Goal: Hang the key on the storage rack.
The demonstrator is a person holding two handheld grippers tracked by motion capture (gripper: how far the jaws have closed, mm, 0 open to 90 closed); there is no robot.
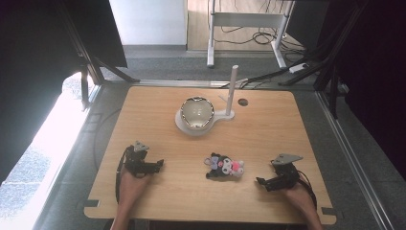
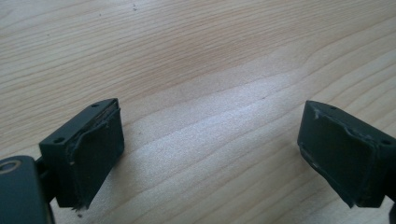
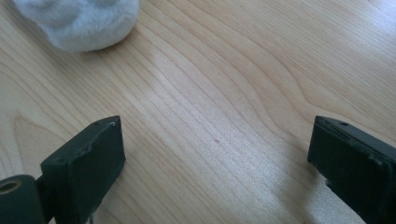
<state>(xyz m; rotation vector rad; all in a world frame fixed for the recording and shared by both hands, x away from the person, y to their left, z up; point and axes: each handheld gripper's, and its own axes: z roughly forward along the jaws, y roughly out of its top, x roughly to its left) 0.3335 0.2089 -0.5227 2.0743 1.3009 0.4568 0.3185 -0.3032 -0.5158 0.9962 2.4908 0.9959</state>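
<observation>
A small plush toy (image 1: 225,167), black with white and pink parts, lies on the wooden table (image 1: 268,134) near the front middle. A white fluffy part of the plush toy (image 3: 84,21) shows at the top left of the right gripper view. My left gripper (image 1: 160,164) rests on the table at the front left, jaws wide apart over bare wood (image 2: 210,140). My right gripper (image 1: 260,182) sits at the front right, a short way right of the toy, jaws also spread with nothing between them (image 3: 215,154).
A shiny round bowl (image 1: 197,113) sits on a white stand (image 1: 225,115) with an upright post (image 1: 233,86) at the back middle of the table. A small dark hole (image 1: 243,102) lies beside it. Floor, cables and a desk frame lie beyond the far edge.
</observation>
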